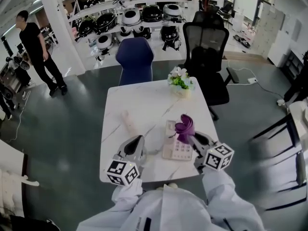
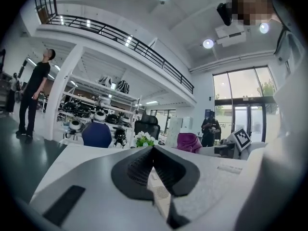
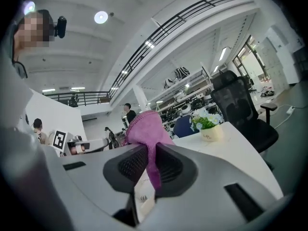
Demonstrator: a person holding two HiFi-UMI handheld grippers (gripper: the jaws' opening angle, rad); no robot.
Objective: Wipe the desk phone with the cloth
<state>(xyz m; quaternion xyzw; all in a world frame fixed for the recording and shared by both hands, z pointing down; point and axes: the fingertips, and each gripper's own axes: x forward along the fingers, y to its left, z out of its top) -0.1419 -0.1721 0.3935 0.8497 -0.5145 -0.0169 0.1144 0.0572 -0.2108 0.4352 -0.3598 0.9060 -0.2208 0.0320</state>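
The desk phone [image 1: 174, 146] lay near the table's [image 1: 139, 102] front edge, right of centre. The right gripper [image 3: 148, 153] was clamped on the cloth [image 3: 144, 126], which stood bunched above the phone. The left gripper [image 2: 154, 150] was closed on nothing. No cloth contact was evident, so the wiping was judged outstanding.

Glossy stone-look bench, fuzzy cloth, matt plastic.

The bench [image 1: 139, 102] top is smooth, shiny white, veined grey like marble. The cloth [image 3: 144, 126] is a purple, fuzzy knit. The right tool [image 3: 150, 153] has a smooth matt grey plastic shell and ribbed black pads [image 3: 130, 165]. The phone [image 1: 175, 148] looks like matt off-white plastic. The floor [image 1: 72, 129] is dark grey with a sheen.
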